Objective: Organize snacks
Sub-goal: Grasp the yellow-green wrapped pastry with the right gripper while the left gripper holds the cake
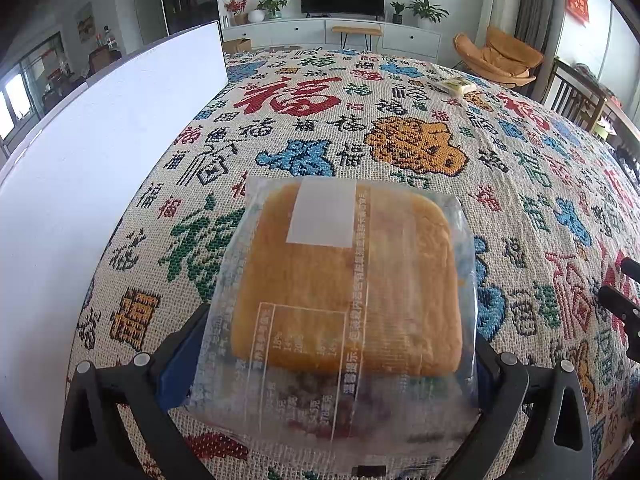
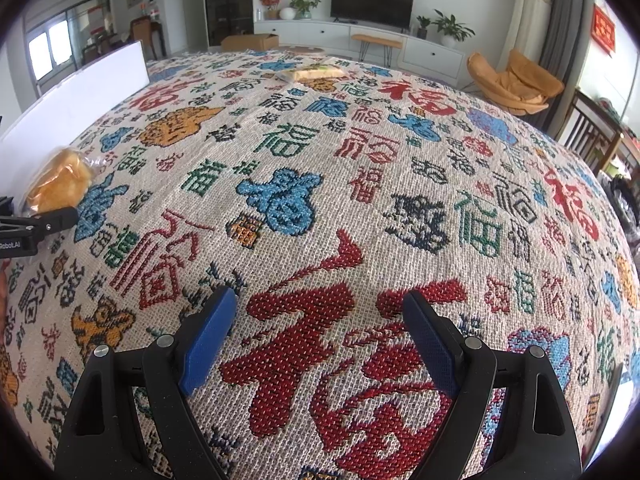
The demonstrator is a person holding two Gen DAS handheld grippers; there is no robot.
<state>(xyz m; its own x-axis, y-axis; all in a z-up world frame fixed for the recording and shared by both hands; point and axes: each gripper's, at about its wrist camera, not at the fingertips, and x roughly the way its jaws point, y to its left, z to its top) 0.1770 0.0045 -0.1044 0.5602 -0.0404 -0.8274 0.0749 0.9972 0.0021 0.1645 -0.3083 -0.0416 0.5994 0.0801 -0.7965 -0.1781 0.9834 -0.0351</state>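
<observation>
Left wrist: two bread packets (image 1: 344,280) (image 1: 457,86), one white board (image 1: 100,152).

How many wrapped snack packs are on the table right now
2. One bread pack lies between the open left tongs, beside the white board. A second snack pack sits at the table's far edge. Others may lie out of view.

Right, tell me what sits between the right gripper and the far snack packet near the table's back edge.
Nothing. In the right wrist view only bare patterned tablecloth stretches from the open right gripper to the far snack packet.
</observation>
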